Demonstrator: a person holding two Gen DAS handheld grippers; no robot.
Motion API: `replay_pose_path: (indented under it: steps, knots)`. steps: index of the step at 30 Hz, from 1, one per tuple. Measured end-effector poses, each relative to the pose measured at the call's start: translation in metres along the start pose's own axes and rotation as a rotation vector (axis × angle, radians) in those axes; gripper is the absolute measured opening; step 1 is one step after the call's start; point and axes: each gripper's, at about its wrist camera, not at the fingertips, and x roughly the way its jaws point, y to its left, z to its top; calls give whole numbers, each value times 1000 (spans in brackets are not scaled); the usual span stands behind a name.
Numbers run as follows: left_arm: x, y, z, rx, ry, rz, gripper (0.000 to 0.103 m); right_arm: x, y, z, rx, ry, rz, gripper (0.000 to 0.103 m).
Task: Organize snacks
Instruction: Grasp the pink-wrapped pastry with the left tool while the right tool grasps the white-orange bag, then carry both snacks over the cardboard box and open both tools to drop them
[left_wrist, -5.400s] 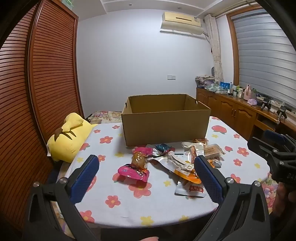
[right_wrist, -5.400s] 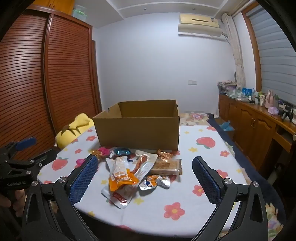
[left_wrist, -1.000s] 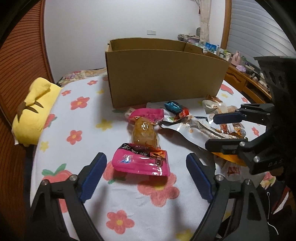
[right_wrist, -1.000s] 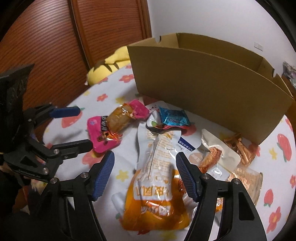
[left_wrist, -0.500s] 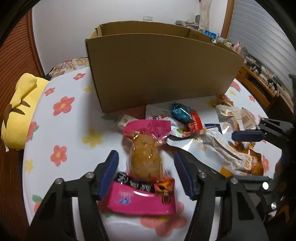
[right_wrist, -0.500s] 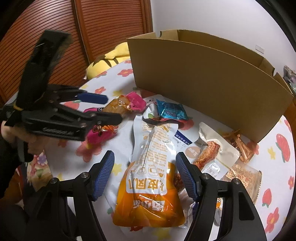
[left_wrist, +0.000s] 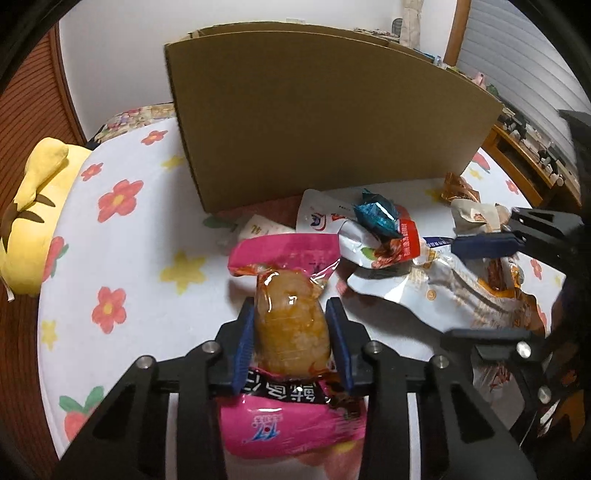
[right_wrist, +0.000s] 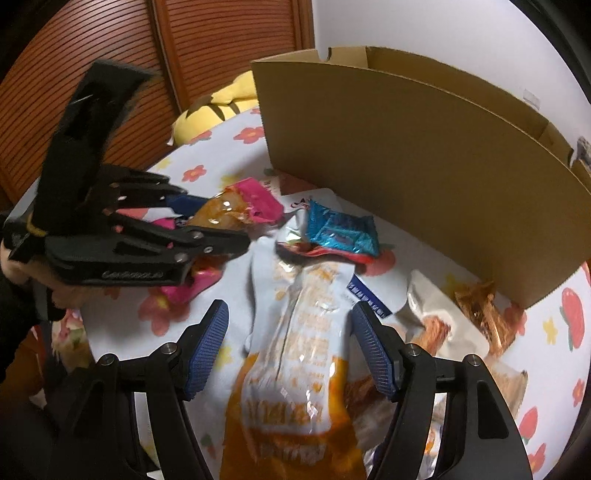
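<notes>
The left gripper (left_wrist: 291, 334) has just been closing, and its blue pads (left_wrist: 245, 341) now sit against both sides of the pink snack pack (left_wrist: 291, 325), pinching the clear, amber-filled middle of it; the pack lies on the flowered tablecloth (left_wrist: 122, 258), one pink end at twelve o'clock from the pads, the other tucked back under the gripper at six. The right gripper (right_wrist: 290, 350) hovers with its jaws wide, nothing pressed between them, over a long white-and-orange pouch (right_wrist: 295, 354) that runs from twelve to six beneath it. At about one o'clock from the left gripper a small blue foil packet (left_wrist: 376, 214) rests on top of the heap of silvery wrappers. The cardboard box (left_wrist: 325, 114) stands upright at twelve o'clock, just behind the snacks. A yellow plush toy (left_wrist: 29, 210) lies at ten o'clock at the table's edge.
</notes>
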Motion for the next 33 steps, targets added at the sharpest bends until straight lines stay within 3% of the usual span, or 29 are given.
replay_pose_path:
  steps: [6,8,13,25,33]
  knots:
    - [-9,1,-9,-11,-26,-14,36,16,2,4,-63,57,-55,72]
    - [-13,0,-11,-10,-38,-11,36,16,4,6,-80,58,-67,61]
    - [-22,-1,-14,-10,-60,-19,36,14,5,7,-104,67,-77,54]
    - [-45,-6,-7,-9,-130,-36,36,-31,-11,6,-43,-62,-34,54]
    - [-46,-12,-4,5,-138,-29,36,-34,-29,6,18,-86,7,53]
